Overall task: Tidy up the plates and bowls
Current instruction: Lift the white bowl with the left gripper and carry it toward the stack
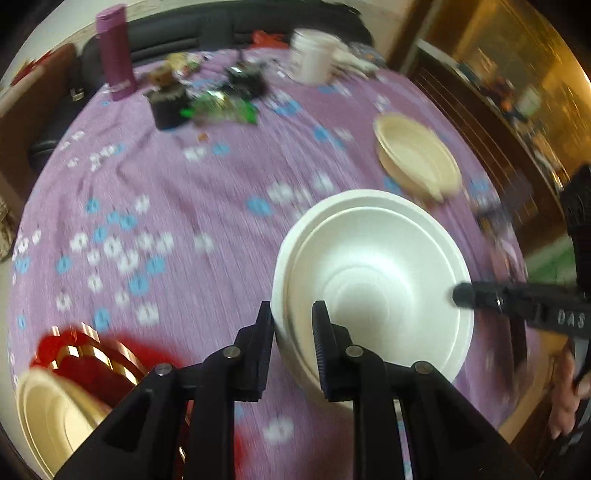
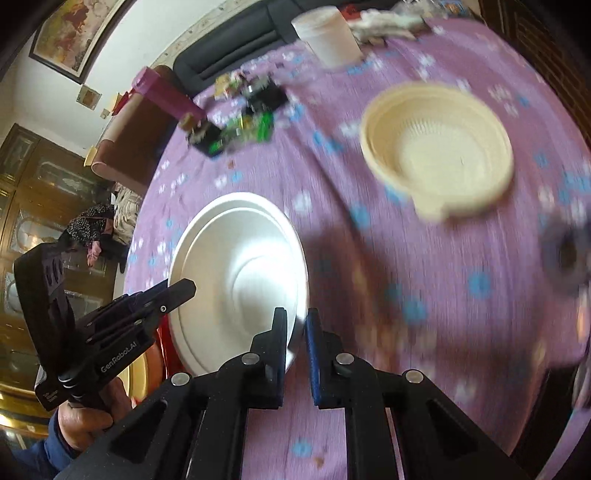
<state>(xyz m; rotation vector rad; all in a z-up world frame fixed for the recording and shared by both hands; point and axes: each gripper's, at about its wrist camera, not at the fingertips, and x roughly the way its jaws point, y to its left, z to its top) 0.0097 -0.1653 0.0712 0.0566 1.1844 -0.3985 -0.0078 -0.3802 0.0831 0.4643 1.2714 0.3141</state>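
Observation:
A stack of white foam bowls (image 1: 369,266) sits between both grippers over the purple flowered tablecloth (image 1: 184,184). My left gripper (image 1: 292,317) is shut on the stack's near rim, one finger outside the wall and one inside. My right gripper (image 1: 461,294) meets the opposite rim. In the right wrist view that gripper (image 2: 296,323) is shut on the white bowls' (image 2: 236,266) edge, and the left gripper (image 2: 184,288) holds the far side. A cream plastic bowl (image 1: 417,155) (image 2: 443,147) lies beyond on the cloth. Another cream bowl (image 1: 48,413) sits at the lower left.
A red and gold tray (image 1: 92,354) lies beside the lower-left cream bowl. At the table's far side stand a purple bottle (image 1: 116,48), a dark jar (image 1: 168,107), green wrappers (image 1: 221,107) and a white tub (image 1: 314,55) (image 2: 328,33). A wooden cabinet (image 1: 517,92) flanks the right edge.

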